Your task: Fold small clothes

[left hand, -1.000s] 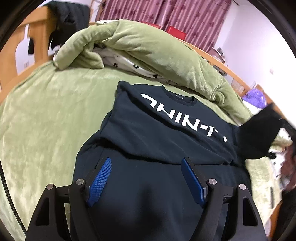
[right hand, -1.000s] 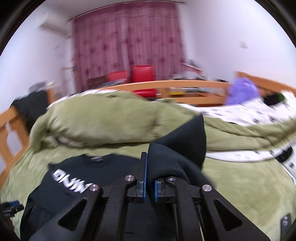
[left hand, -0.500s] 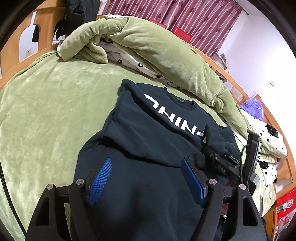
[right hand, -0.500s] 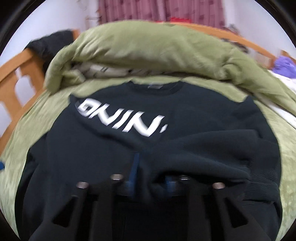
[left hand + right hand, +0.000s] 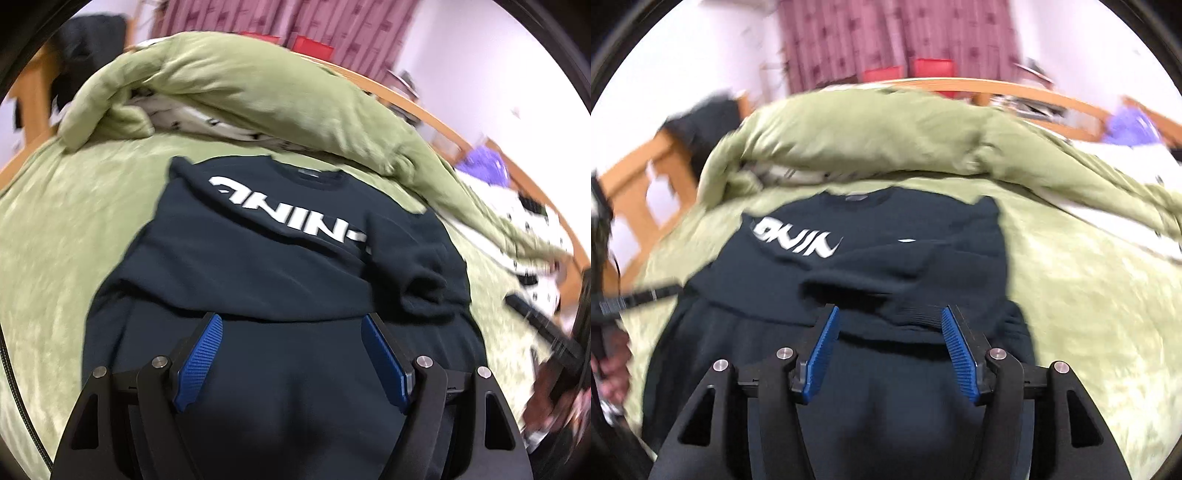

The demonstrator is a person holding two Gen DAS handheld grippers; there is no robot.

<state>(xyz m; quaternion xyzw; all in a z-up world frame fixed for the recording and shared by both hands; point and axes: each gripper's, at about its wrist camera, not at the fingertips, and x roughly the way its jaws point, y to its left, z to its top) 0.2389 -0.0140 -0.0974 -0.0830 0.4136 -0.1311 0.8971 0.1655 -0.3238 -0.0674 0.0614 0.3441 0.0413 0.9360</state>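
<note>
A dark navy sweatshirt point(image 5: 266, 266) with white lettering lies flat on the green bedspread, collar away from me, both sleeves folded across its chest. My left gripper point(image 5: 291, 325) hovers open over the lower body of the garment with nothing between its blue pads. In the right wrist view the same sweatshirt point(image 5: 871, 258) lies below my right gripper point(image 5: 888, 314), whose jaws are opening; the ribbed cuff point(image 5: 916, 314) of the folded right sleeve lies just beyond the pads, free of them. The right gripper also shows at the right edge of the left wrist view.
A rumpled green duvet point(image 5: 229, 85) with a white patterned lining is heaped behind the sweatshirt. A wooden bed frame point(image 5: 639, 192) runs along the left and back. Dark clothes hang over the left post. A purple item point(image 5: 1130, 125) sits far right. Bare green bedspread point(image 5: 66, 229) flanks the garment.
My right gripper carried the right sleeve down across the chest and let it go, jaws going from shut to apart. The left gripper shifted sideways, staying open.
</note>
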